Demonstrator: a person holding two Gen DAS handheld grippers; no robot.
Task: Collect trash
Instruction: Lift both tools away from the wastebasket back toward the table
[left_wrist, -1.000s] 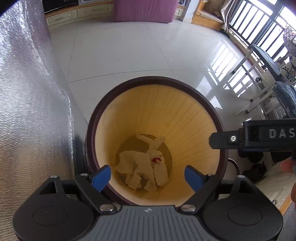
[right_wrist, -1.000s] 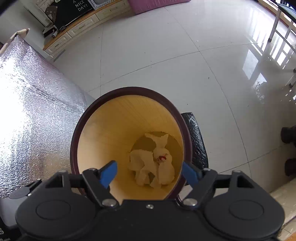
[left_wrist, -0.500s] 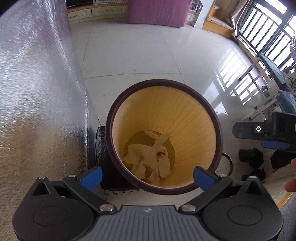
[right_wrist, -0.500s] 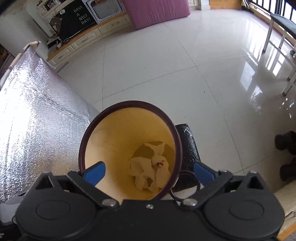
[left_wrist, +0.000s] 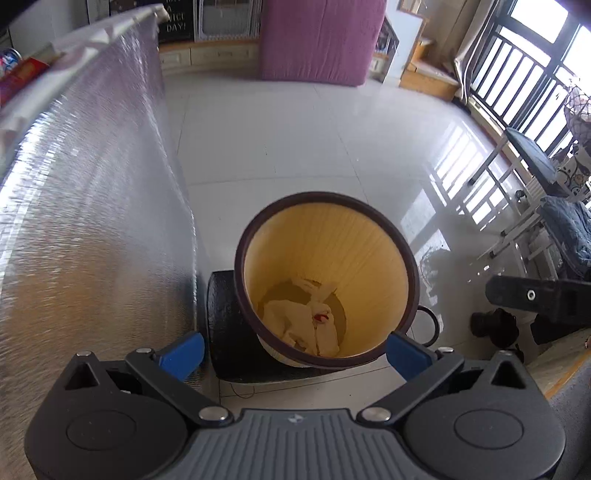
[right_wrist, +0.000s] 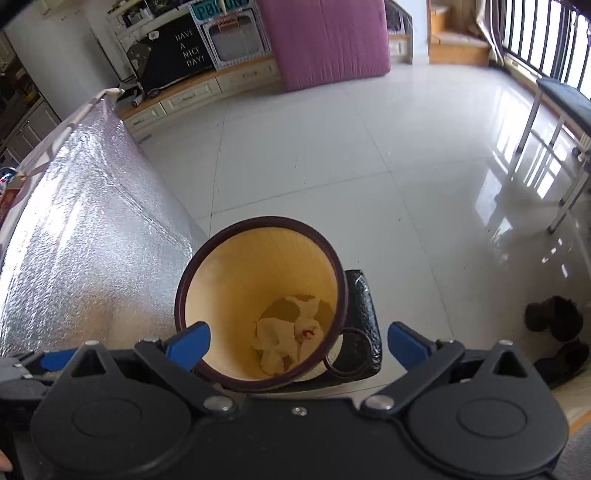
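**Kid:** Where is the trash?

**Helper:** Down in the bin (left_wrist: 327, 236), one pile of crumpled paper (left_wrist: 303, 325). Beside it, left, is the shiny foil wall (left_wrist: 92, 221).

**Kid:** And the claws?

**Helper:** Two. The left claw (left_wrist: 295, 349) and right claw (right_wrist: 297, 341) just opened wide, holding nothing. I think it's best to lift straight up, clear of the rim.

**Kid:** How many bins?

**Helper:** One.
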